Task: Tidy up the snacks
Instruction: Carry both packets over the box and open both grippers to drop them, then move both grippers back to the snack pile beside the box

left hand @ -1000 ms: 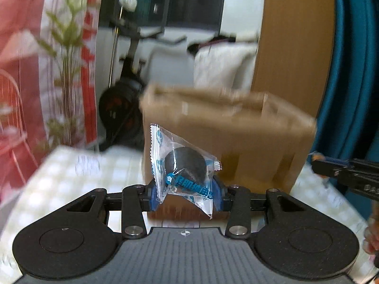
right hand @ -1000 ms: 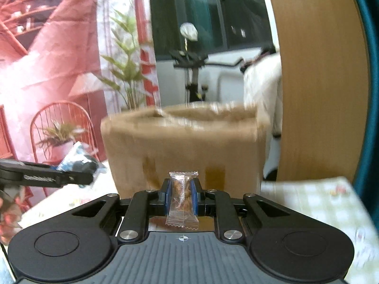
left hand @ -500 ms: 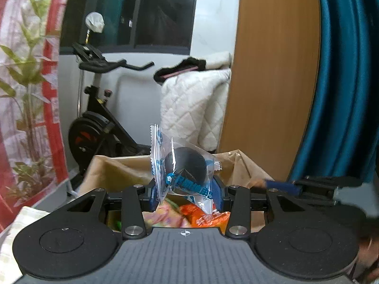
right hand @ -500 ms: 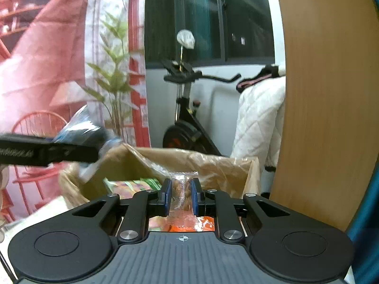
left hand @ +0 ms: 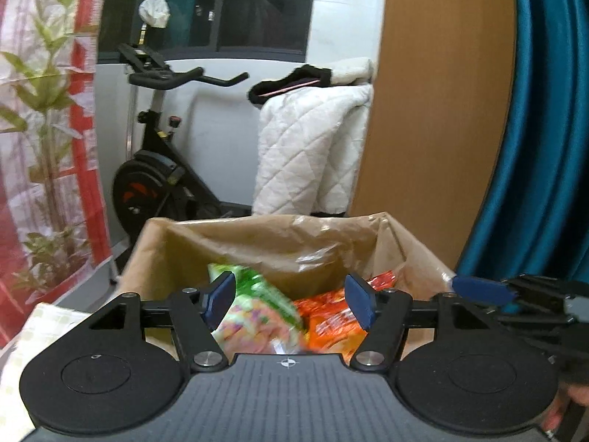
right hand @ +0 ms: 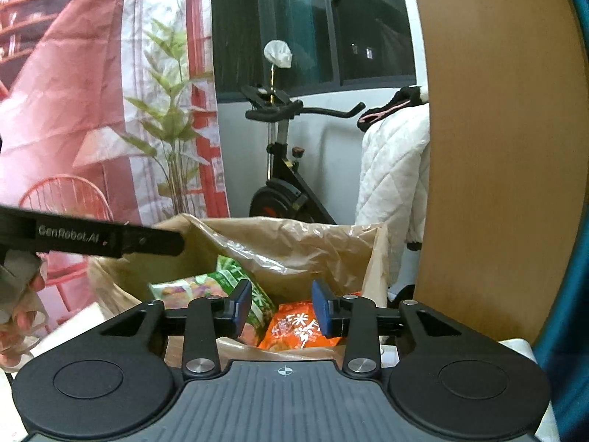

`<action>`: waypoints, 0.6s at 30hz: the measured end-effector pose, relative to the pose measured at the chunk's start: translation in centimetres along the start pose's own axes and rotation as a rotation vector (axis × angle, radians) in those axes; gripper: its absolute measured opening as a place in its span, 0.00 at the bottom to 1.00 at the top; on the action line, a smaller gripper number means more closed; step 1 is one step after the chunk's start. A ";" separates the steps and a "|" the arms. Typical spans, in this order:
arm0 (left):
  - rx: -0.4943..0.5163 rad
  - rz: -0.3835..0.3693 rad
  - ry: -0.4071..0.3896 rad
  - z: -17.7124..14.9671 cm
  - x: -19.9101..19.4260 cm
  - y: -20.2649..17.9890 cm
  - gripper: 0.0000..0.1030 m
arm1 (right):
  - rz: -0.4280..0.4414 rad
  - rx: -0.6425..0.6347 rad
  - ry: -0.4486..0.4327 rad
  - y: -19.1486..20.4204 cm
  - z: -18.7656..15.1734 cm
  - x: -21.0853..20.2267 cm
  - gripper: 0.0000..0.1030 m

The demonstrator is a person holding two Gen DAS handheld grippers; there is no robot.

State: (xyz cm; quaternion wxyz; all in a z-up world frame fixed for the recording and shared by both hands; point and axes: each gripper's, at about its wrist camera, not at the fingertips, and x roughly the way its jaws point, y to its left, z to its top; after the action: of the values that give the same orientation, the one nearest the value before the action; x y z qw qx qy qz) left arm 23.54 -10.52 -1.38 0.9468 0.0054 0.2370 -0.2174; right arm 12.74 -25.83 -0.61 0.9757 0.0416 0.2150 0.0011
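Observation:
A brown paper bag [left hand: 279, 239] stands open below both grippers; it also shows in the right wrist view [right hand: 302, 243]. Inside lie a green snack packet [left hand: 257, 294] and an orange snack packet [left hand: 327, 316], also seen in the right wrist view as green [right hand: 228, 280] and orange [right hand: 298, 324]. My left gripper [left hand: 291, 300] is open and empty above the bag mouth. My right gripper [right hand: 281, 307] is open and empty above the bag too. The right gripper's blue pad [left hand: 482, 289] shows at the right of the left wrist view. The left gripper's arm [right hand: 92, 237] crosses the right wrist view's left side.
A checked tablecloth [left hand: 40, 326] covers the table under the bag. Behind stand an exercise bike [left hand: 154, 169], a white quilt [left hand: 313, 151], a wooden panel [left hand: 434, 110] and a teal curtain [left hand: 545, 129]. A red printed backdrop [right hand: 92, 92] hangs at the left.
Both grippers opened over the bag. The dark round snack in clear wrap left my left gripper and the small nut packet left my right gripper; neither is visible now.

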 end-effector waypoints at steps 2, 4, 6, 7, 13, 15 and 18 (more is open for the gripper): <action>-0.012 0.022 -0.006 -0.3 -1.7 0.8 0.66 | 0.011 0.015 -0.011 0.0 -0.1 -1.0 0.38; -0.028 0.036 -0.015 -0.8 -3.6 1.8 0.66 | 0.021 0.035 -0.026 0.0 -0.5 -2.3 0.40; -0.036 0.042 -0.015 -1.5 -5.3 2.7 0.66 | 0.029 0.056 -0.036 0.1 -0.8 -3.5 0.41; -0.041 0.046 -0.015 -2.0 -6.2 3.2 0.66 | 0.033 0.067 -0.042 0.1 -1.1 -4.0 0.41; -0.113 0.093 0.048 -6.2 -10.0 6.9 0.65 | 0.041 0.108 -0.024 1.0 -4.2 -5.8 0.41; -0.143 0.117 0.090 -7.7 -10.6 8.1 0.65 | 0.048 0.124 -0.002 1.5 -5.6 -5.8 0.42; -0.180 0.145 0.160 -9.8 -11.2 9.8 0.65 | 0.072 0.152 0.049 2.9 -7.8 -5.0 0.42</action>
State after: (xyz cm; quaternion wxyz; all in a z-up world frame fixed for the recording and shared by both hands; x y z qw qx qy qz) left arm 14.33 4.02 -5.96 0.9348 -0.0453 0.3293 -0.1252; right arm 5.00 -22.41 -5.34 0.9635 0.1231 0.2369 0.0211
